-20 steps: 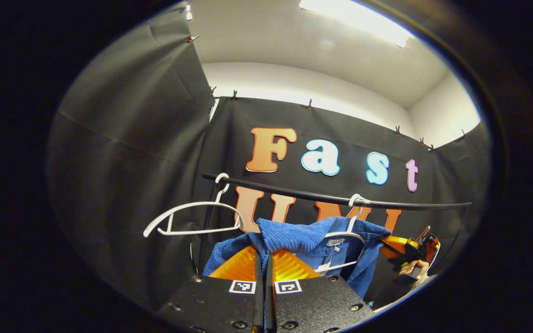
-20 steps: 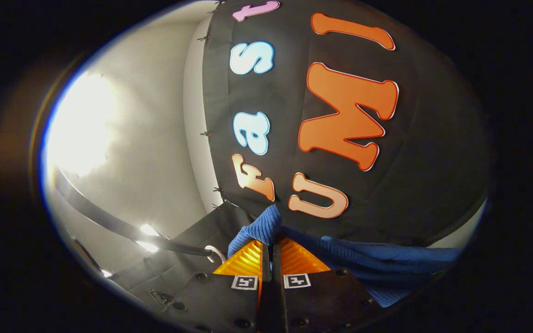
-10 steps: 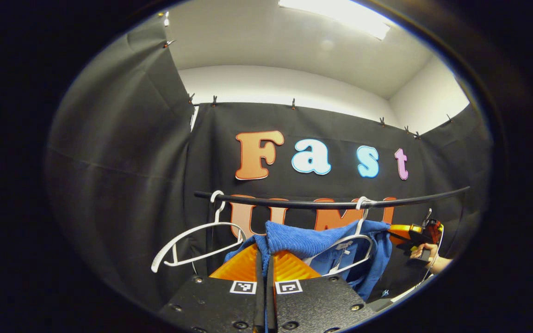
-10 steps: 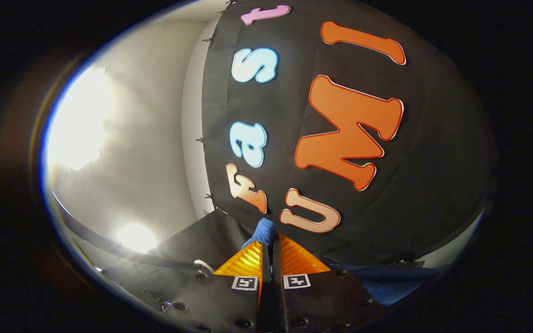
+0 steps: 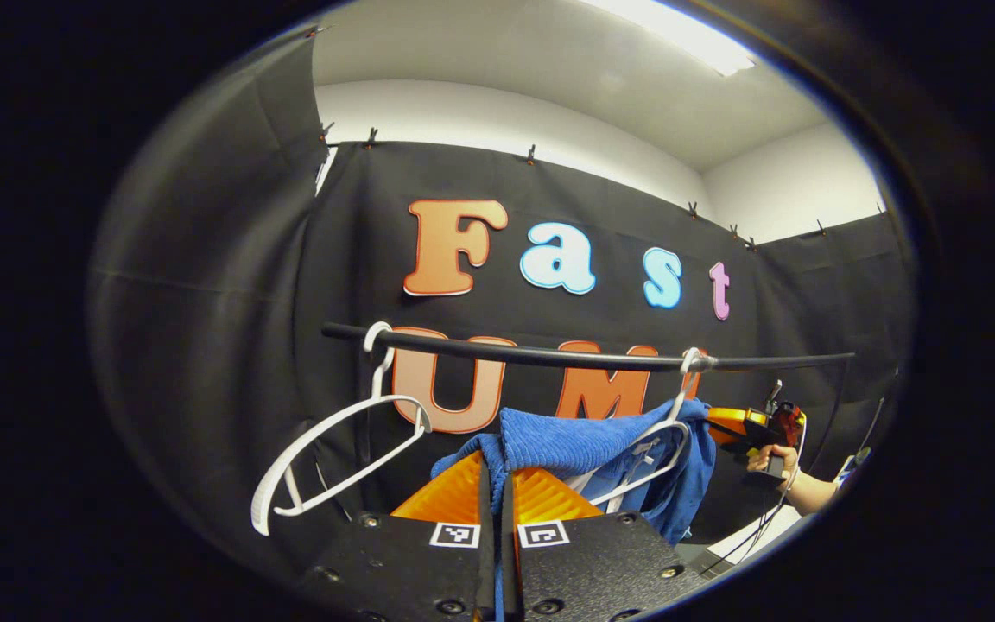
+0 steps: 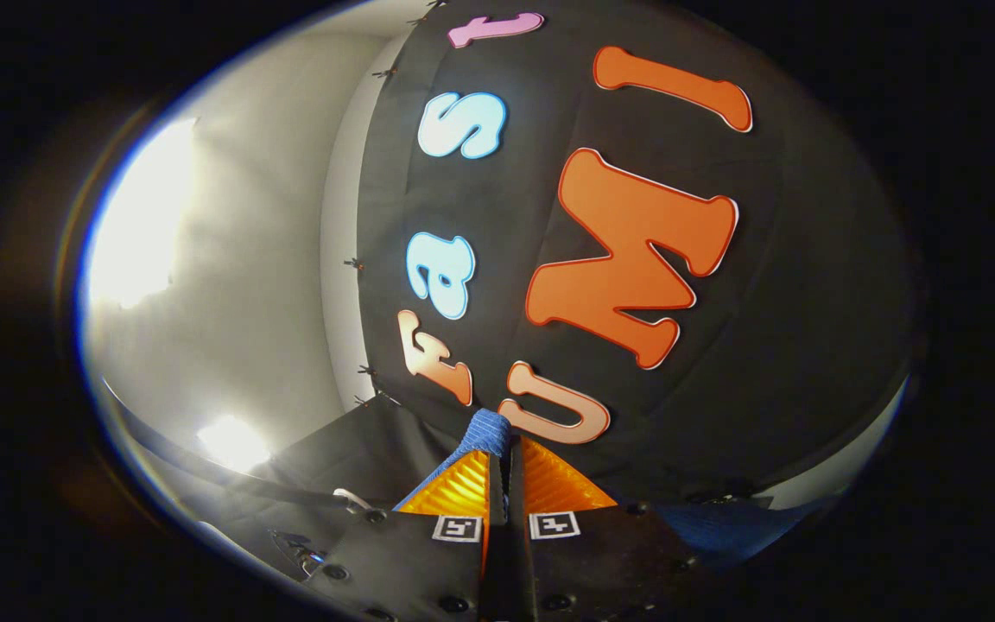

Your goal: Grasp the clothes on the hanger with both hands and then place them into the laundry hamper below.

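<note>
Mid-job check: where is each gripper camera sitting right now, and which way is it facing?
Left gripper view: rides the left gripper, level toward the back wall, the rail, a bare white hanger and the blue garment on its hanger; the right gripper and the hand holding it show farther off.
Right gripper view: rides the right gripper, rolled sideways and tipped up toward the wall and ceiling light.
Shared: the blue garment, pinched between each gripper's own fingers, and the rail.

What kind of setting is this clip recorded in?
Probably a staged recording booth set up as a small wardrobe corner: black cloth wall clipped up under a white ceiling, a black clothes rail with white hangers, and a blue garment.
</note>
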A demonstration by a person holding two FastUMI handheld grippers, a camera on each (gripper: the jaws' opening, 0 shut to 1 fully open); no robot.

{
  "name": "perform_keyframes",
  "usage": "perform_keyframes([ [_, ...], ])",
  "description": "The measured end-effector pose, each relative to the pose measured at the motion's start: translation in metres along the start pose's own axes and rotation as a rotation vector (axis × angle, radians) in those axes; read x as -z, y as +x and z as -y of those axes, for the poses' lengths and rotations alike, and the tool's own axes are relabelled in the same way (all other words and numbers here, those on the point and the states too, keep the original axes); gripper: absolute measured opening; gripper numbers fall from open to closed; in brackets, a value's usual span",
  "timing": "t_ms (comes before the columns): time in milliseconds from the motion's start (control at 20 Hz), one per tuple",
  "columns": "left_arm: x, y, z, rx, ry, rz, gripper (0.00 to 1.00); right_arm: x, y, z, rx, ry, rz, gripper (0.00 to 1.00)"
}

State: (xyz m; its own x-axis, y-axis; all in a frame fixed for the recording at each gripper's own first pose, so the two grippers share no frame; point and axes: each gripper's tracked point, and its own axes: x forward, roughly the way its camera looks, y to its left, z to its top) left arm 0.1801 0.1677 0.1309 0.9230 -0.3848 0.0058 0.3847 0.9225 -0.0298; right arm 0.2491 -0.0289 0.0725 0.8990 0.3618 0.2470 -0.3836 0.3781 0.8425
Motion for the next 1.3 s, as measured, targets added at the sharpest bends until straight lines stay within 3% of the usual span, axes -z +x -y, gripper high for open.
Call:
perform_keyframes([
  [350,0.024,0.014,-0.007,0.039,-0.032,-0.041,0.03,0.008,0.002,0.033,0.105,-0.021,-0.007,0.07],
  [1050,0.061,0.002,-0.005,0.111,-0.209,-0.073,0.04,0.068,-0.013,0.118,0.379,-0.076,-0.099,0.07],
  [1200,0.064,0.000,0.000,0.118,-0.209,-0.073,0.04,0.074,-0.018,0.124,0.396,-0.055,-0.090,0.07],
  [1300,0.069,-0.002,0.003,0.122,-0.220,-0.081,0.04,0.081,-0.022,0.135,0.428,-0.107,-0.099,0.07],
])
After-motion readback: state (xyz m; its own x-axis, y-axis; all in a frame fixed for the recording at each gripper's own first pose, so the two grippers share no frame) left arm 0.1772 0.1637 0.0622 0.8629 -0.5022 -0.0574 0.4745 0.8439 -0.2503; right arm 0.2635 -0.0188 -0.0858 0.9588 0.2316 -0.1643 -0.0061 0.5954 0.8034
